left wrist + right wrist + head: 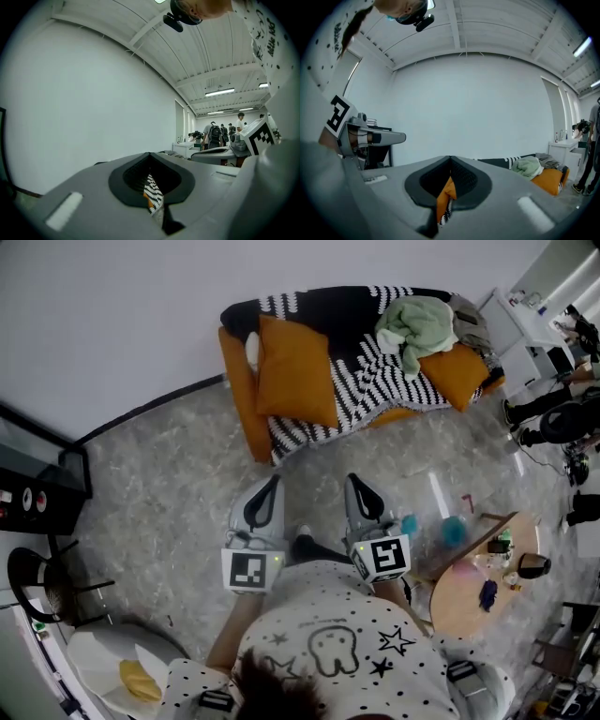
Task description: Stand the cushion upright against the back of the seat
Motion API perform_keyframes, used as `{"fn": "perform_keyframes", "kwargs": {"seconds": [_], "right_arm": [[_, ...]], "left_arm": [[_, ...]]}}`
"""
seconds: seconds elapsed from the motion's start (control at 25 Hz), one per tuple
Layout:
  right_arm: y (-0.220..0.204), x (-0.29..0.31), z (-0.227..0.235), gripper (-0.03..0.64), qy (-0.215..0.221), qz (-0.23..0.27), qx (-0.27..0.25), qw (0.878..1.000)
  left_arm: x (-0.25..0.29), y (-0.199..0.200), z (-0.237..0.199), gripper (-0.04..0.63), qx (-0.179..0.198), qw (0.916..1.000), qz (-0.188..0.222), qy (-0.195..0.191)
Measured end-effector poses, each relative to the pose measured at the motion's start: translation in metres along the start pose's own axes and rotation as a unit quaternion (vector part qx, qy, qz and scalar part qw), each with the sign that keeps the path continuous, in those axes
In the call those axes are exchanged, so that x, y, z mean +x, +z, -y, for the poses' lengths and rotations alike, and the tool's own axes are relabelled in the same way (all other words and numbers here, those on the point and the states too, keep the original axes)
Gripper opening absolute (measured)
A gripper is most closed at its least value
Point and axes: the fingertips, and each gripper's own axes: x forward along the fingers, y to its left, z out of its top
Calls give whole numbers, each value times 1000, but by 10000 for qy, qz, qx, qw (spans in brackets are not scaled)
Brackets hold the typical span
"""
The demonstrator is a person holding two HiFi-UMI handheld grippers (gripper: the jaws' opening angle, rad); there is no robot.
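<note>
An orange cushion (pixel 295 371) rests on the left end of the sofa (pixel 239 390), over a black-and-white striped blanket (pixel 375 381). A second orange cushion (pixel 457 374) lies at the right end under a green cloth (pixel 417 326). Both grippers hover over the floor in front of the sofa, well short of it and pointing at it. My left gripper (pixel 275 480) is shut and empty; the blanket (pixel 152 192) shows through its slot in the left gripper view. My right gripper (pixel 354 479) also looks shut and empty, with the orange cushion (pixel 446 192) seen between its closed jaws.
A round wooden table (pixel 464 601) with small items stands at the right. A black shelf unit (pixel 37 479) and a chair (pixel 42 587) are at the left, and a white seat with a yellow thing (pixel 131 676) is at the lower left. People stand by a white desk (pixel 525 320) at the far right.
</note>
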Motion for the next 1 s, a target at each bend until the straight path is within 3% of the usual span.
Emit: {"fn": "perform_keyframes", "kwargs": {"seconds": [0.4, 1.0], "right_arm": [[-4, 17, 36, -5, 195, -6, 35, 9998], [-9, 50, 83, -5, -63, -135, 131, 9998]], "left_arm": [[38, 1, 10, 0, 65, 9998, -20, 178], [103, -5, 10, 0, 110, 9997, -160, -114]]}}
